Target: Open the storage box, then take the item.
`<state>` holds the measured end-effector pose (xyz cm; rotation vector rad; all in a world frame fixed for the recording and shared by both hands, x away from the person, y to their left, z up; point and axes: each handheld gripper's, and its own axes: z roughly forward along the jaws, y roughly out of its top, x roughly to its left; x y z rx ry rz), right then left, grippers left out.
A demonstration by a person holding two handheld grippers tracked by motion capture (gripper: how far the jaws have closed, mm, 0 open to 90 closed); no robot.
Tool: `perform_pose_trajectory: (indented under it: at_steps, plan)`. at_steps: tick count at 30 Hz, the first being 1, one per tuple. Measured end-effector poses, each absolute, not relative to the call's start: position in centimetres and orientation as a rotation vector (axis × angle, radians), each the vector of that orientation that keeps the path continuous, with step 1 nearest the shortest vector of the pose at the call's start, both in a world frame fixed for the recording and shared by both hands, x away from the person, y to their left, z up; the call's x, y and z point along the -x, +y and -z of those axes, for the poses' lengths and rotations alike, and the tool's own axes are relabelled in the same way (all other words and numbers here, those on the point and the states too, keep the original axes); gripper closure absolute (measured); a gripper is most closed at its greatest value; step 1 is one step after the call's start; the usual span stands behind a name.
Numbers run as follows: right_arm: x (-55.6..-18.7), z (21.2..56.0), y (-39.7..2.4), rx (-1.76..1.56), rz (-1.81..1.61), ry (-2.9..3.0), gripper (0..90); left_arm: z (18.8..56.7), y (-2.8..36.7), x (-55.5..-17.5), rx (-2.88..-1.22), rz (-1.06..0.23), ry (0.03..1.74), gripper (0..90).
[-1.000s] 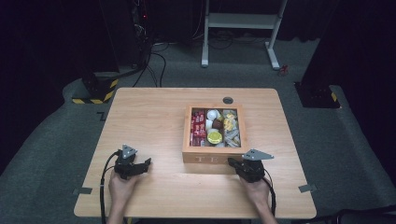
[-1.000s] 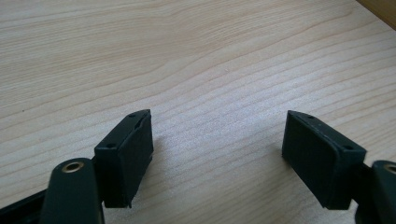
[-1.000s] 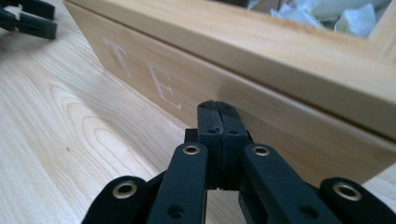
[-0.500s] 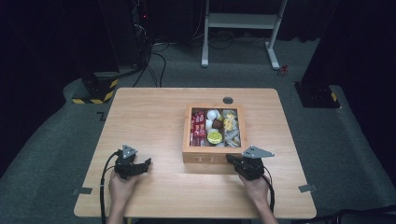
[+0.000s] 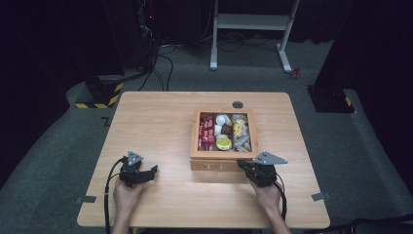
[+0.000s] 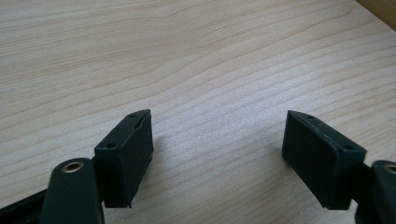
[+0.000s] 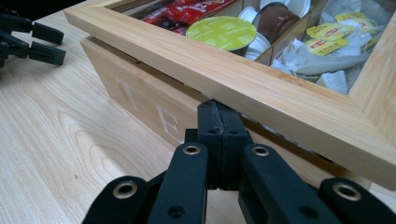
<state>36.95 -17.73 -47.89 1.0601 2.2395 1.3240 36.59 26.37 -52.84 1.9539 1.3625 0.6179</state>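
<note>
right gripper point(image 7: 219, 122) jaws are pressed together, nothing between them, tips wedged at the seam under the front edge of the lid point(image 7: 243, 88) of the wooden tea box point(image 5: 223, 161). looks like a pry-open with closed jaws. the lid looks already cracked up slightly at the front, a dark gap shows below it.

risks as i read them: tips sit right at the edge, so a shallow angle could let them slip out and the lid would drop back. pushing forward rather than up could slide the whole box across the table point(image 5: 160, 122), since nothing braces it. a fast flip could slam the glazed lid back.

left gripper point(image 6: 217, 154) jaws stand wide apart, empty, hovering low over bare tabletop, well apart from the box. in the high view it sits at point(image 5: 139, 171), left of the box.

farther in, under the lid: green-topped capsule point(image 7: 221, 33), red sachets point(image 7: 196, 9), yellow-tagged tea bags point(image 7: 334, 35). contents could shift if the box skids.
</note>
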Motion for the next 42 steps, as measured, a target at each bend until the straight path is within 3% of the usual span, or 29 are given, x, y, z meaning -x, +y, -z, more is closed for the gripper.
perform_pose_trajectory:
  at_steps: [42]
  plan:
    - [-38.5, 43.8, -19.7, -1.093, -1.400, 2.152, 90.0, 52.9, 26.4, -36.7, -1.946, -0.617, 1.366, 26.5]
